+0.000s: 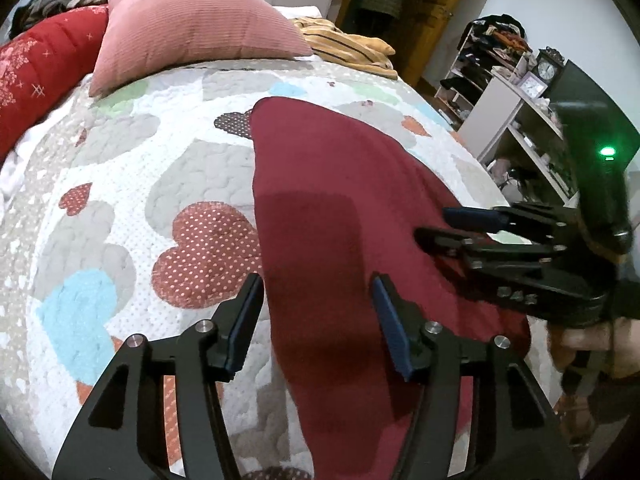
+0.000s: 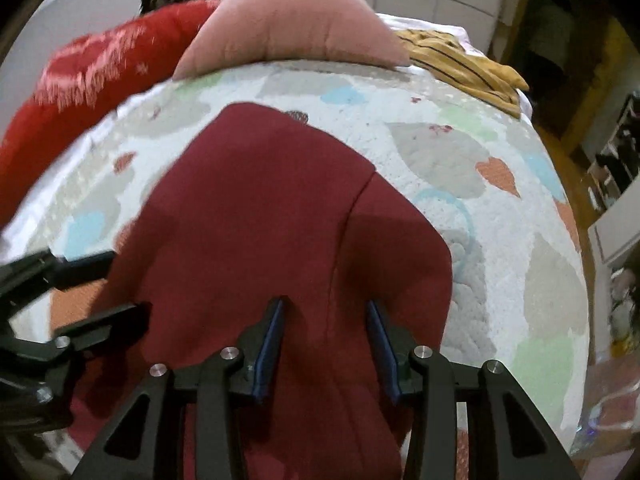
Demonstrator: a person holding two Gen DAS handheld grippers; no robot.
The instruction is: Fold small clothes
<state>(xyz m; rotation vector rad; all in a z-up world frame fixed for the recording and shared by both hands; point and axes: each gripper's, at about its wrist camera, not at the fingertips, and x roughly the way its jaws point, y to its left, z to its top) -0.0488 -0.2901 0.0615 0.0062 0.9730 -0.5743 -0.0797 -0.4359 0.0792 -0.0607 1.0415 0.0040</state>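
your left gripper (image 1: 318, 320) hovers open over the near left edge of the maroon garment (image 1: 340, 208), which lies flat on the bed quilt (image 1: 120, 184), long axis running away from you; your right gripper (image 2: 326, 344), open too, is centred over its near end.

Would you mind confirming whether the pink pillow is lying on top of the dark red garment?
No, the pink pillow sits at the far end of the quilt, apart from the dark red garment.
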